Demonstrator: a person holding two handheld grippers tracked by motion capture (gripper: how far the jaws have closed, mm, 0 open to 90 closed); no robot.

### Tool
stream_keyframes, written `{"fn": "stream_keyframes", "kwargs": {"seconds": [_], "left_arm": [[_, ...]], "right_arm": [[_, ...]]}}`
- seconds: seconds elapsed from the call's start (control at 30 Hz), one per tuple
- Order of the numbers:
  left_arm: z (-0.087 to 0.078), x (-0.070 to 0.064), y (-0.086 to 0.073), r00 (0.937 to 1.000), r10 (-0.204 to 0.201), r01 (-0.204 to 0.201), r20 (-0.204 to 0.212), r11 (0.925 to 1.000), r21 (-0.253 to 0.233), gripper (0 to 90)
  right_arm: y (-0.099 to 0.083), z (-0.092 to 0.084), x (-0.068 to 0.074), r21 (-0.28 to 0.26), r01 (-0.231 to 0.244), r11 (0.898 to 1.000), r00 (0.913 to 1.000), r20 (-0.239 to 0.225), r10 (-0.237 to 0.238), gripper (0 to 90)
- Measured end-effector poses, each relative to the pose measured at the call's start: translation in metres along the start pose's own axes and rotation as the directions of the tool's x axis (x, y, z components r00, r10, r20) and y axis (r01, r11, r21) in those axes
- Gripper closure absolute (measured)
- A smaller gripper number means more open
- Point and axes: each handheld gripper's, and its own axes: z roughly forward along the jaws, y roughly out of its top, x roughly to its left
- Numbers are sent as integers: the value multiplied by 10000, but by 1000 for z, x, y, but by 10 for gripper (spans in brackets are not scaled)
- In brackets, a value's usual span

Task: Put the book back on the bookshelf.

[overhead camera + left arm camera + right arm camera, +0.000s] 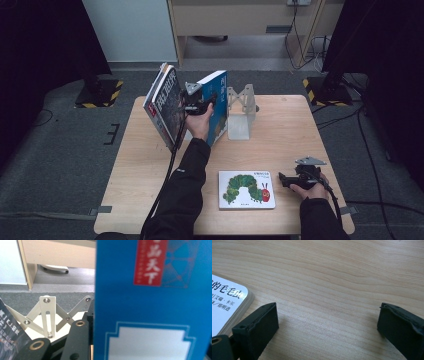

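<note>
Grey carpet round a pale wood desk. At 11 o'clock a dark book leans w/ nothing propping it. Left tool is clamped on the blue book, prob. keeping it upright against the white bookend. Caterpillar book lies flat at 6. Right tool, 4 o'clock, rests wide open, empty.
</note>
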Motion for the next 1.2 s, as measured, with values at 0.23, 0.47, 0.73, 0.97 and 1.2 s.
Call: {"fn": "stream_keyframes", "kwargs": {"seconds": [0.23, 0.47, 0.73, 0.97, 1.2], "left_arm": [[-6, 1, -7, 9999, -19, 22, 103, 9997, -254, 604], [-16, -7, -15, 9984, 534, -530, 162, 9982, -292, 585], [-33, -9, -25, 9967, 801, -799, 121, 9966, -192, 585], [-48, -11, -38, 9952, 964, -960, 141, 9950, -262, 583], [-57, -10, -48, 9941, 1086, -1086, -31, 9930, -471, 580]], "right_arm": [[0, 0, 0, -7, -18, 10000, 10000, 7, 18, 36], [0, 0, 0, -23, -24, 10000, 10000, 28, 24, 36], [0, 0, 1, -35, -44, 10000, 10000, 50, 45, 37], [0, 0, 1, -35, -54, 10000, 10000, 62, 54, 38], [0, 0, 1, -35, -68, 10000, 9999, 76, 68, 38]]}}
